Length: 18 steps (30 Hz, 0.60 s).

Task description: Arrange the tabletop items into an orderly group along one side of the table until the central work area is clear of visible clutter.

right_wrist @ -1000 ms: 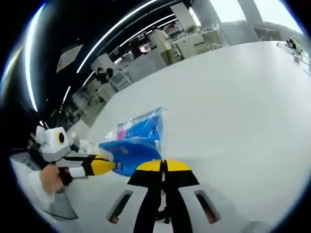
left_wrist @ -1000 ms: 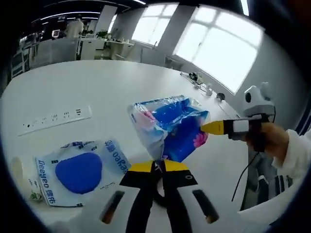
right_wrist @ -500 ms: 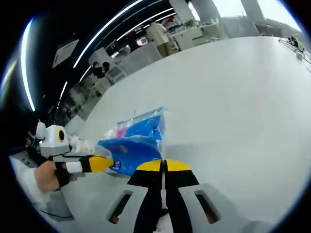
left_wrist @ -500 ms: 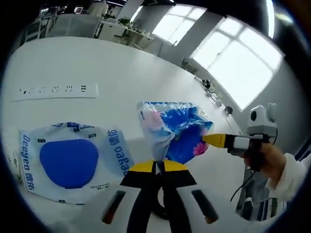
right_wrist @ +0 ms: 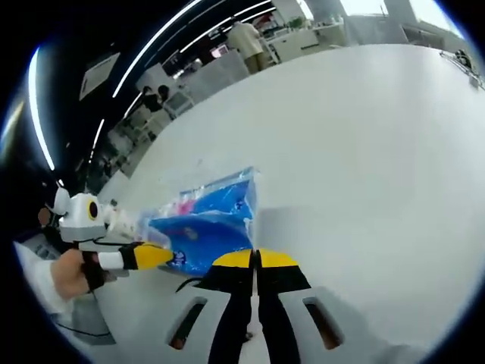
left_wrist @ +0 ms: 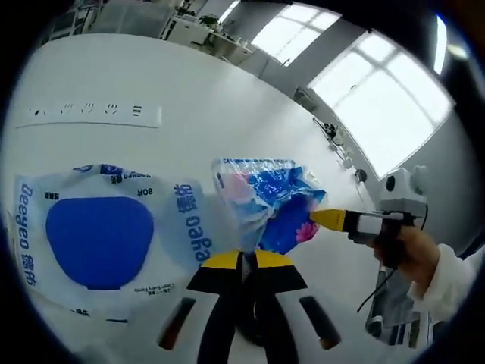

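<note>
Claws both pinched shut on blue tissue pack [left_wrist: 265,201], left claw [left_wrist: 242,262], right claw [right_wrist: 255,262].

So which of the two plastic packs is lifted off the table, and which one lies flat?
The blue-and-pink pack is lifted, held between both tongs. The white pack with the blue oval lies flat on the table.

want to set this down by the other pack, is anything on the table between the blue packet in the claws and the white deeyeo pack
Nothing visible: the blue packet, pinched by both claws, hangs right beside the white Deeyeo pack, with bare table around.
</note>
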Tool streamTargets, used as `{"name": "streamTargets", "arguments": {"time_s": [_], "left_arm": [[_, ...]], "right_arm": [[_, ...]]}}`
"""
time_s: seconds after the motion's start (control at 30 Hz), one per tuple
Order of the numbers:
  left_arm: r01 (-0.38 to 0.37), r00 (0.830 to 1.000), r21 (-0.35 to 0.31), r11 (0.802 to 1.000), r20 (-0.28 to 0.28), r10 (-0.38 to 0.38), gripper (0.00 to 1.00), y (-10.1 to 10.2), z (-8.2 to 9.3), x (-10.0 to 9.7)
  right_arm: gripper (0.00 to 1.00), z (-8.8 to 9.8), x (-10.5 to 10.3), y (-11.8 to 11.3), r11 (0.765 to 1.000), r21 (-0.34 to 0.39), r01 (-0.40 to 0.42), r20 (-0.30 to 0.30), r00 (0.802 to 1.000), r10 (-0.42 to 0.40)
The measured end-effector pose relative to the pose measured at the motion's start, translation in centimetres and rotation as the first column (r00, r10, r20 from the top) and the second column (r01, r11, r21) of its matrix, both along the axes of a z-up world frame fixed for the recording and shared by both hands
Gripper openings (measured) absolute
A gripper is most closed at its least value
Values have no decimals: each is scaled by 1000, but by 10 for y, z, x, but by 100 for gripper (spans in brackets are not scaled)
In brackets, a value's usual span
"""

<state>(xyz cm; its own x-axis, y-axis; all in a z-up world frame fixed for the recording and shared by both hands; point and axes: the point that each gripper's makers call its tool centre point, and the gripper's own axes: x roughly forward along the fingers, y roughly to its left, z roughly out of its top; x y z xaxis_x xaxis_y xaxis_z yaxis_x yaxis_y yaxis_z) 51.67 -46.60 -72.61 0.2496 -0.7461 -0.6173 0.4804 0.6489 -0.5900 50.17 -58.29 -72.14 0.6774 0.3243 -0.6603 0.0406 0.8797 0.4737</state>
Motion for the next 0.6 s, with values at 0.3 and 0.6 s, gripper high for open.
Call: {"name": "streamTargets", "arguments": {"time_s": [0.3, 0.6], "left_arm": [[-8, 1000, -7, 1000, -19, 8, 2, -3, -4, -7], [-122, 989, -13, 992, -88, 121, 2, -4, -8, 1]], "right_arm": [[0, -14, -3, -4, 1000, 27, 13, -23, 1000, -12], [0, -22, -3, -5, 999, 49, 23, -37, 999, -21]]}}
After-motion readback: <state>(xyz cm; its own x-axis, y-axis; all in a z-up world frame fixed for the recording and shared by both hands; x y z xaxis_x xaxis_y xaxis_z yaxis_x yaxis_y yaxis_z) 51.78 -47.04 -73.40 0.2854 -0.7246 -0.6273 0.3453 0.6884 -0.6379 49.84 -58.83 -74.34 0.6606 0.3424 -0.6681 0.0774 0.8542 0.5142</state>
